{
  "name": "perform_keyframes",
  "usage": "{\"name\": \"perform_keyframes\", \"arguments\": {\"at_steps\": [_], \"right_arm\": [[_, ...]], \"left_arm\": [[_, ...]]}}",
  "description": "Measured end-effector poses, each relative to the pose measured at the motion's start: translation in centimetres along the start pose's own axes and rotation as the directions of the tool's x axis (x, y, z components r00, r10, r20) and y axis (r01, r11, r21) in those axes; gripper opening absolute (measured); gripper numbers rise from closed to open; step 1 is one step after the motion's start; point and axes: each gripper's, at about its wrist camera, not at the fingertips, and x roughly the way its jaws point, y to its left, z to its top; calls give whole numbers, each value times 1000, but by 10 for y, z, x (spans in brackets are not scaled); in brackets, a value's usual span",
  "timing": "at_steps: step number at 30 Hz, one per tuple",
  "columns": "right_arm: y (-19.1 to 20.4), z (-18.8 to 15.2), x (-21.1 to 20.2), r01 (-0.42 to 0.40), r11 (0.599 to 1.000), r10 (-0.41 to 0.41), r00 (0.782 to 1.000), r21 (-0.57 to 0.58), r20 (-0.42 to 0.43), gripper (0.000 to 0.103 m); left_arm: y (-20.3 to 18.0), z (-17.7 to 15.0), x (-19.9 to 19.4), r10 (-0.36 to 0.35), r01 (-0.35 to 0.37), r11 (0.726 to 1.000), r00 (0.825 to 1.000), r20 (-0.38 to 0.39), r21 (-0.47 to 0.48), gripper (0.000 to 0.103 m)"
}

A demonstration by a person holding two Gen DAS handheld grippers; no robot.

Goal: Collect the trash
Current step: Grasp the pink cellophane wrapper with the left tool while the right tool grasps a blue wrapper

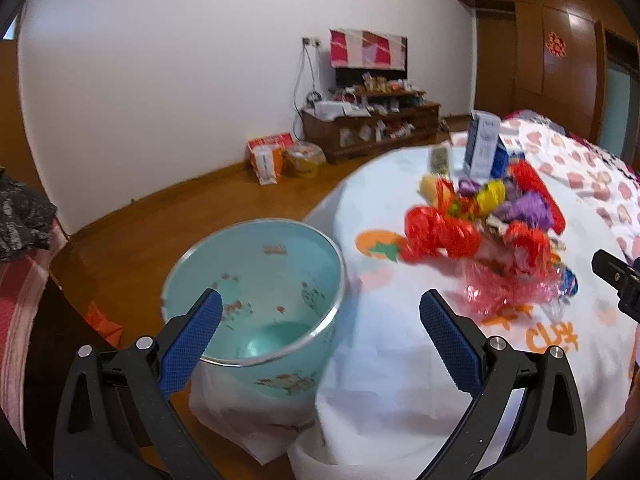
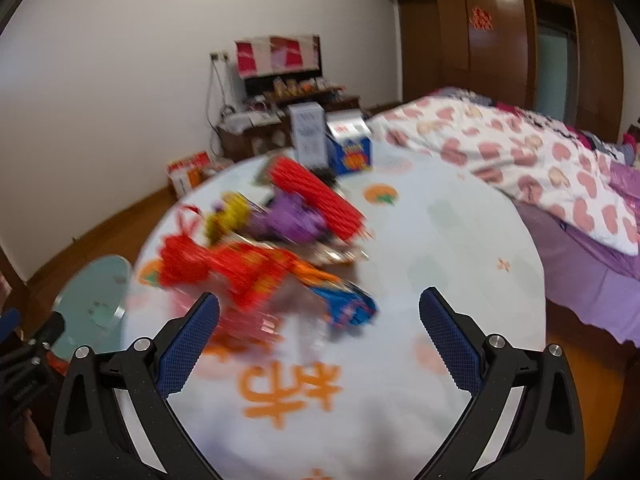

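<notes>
A bedroom with a white wall, wooden floor and a low cabinet at the back; in front stands a round tabletop (image 2: 460,240) under a white cloth printed in orange, with a bed (image 2: 540,152) under a heart-patterned quilt just beside it.

The left gripper (image 1: 320,324) has its jaws spread wide and holds nothing; it hangs over the gap between a pale blue bin (image 1: 256,288) and the tabletop's edge. The right gripper (image 2: 319,326) is equally wide open and empty, poised above bare cloth just short of the trash.

The trash is a pile of wrappers (image 2: 272,248) near the middle of the tabletop: red, yellow, purple, orange and blue crinkled pieces, with a clear pinkish film on the near side (both views are blurred, so the pieces cannot be counted). The bin stands close against the tabletop on the left, mouth up, with brown specks on its inner wall.

I judge the main risk to be the light, slippery film: jaws closing on one loose corner could drag the heap and scatter wrappers off the edge. The draped cloth could also snag.

Count: one bin, one pile, two grippers, and two cartons (image 2: 332,144) upright behind the pile, one white and one blue.
</notes>
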Motion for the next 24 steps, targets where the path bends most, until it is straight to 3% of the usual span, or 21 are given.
{"name": "perform_keyframes", "arguments": {"at_steps": [2, 5, 15, 19, 22, 24], "right_arm": [[-14, -6, 12, 23, 1000, -23, 999, 9, -30, 96], [-27, -10, 26, 19, 1000, -17, 997, 23, -69, 79], [-36, -2, 70, -2, 1000, 1, 988, -6, -153, 76], [-34, -4, 94, -50, 999, 45, 971, -16, -236, 60], [-30, -7, 97, -74, 997, 63, 967, -33, -246, 49], [-31, -10, 98, -97, 995, 85, 962, -33, -260, 34]], "left_arm": [[-6, -4, 11, -17, 18, 1000, 999, -29, 10, 96], [-17, -8, 24, -25, 27, 999, 998, -50, 38, 95], [-57, -2, 38, -125, 130, 982, 991, -40, 134, 85], [-73, 2, 45, -186, 193, 969, 981, -61, 152, 82], [-84, 7, 48, -232, 239, 959, 971, -61, 152, 82], [-93, 7, 55, -266, 275, 949, 961, -76, 155, 82]]}}
